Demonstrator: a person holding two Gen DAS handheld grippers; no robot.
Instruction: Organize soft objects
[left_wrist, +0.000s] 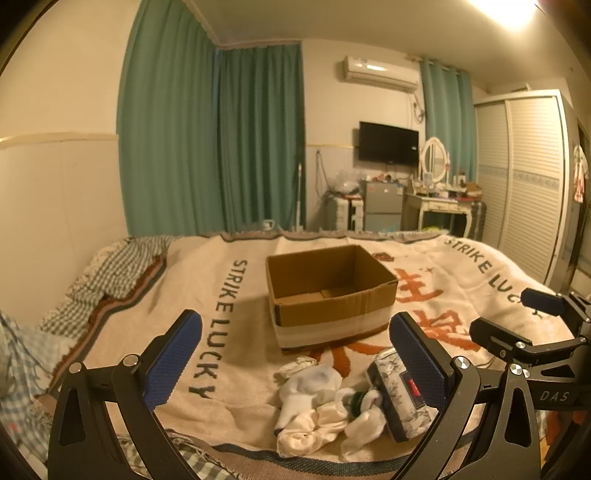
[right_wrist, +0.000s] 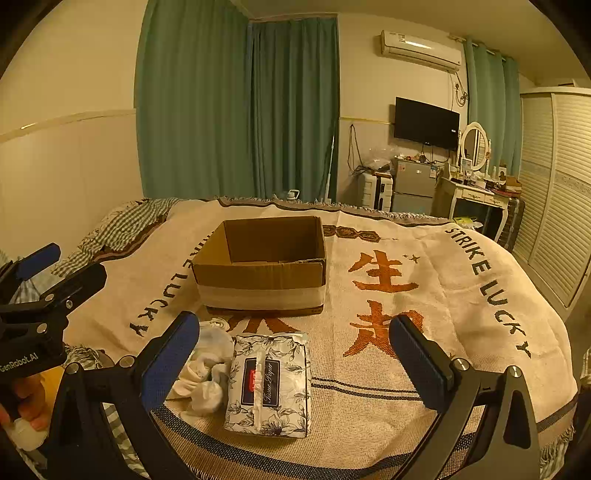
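With both the left tool (left_wrist: 295, 354) and the right tool (right_wrist: 295, 354) held apart and empty, the white socks (left_wrist: 314, 410) and tissue pack (right_wrist: 269, 384), heaped touching at lower centre before the cardboard box (right_wrist: 262, 262), can be snagged together.

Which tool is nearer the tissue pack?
Right, narrowly, as far as I can judge. The right tool frames the tissue pack between open fingers; the left tool is centred on the socks beside it.
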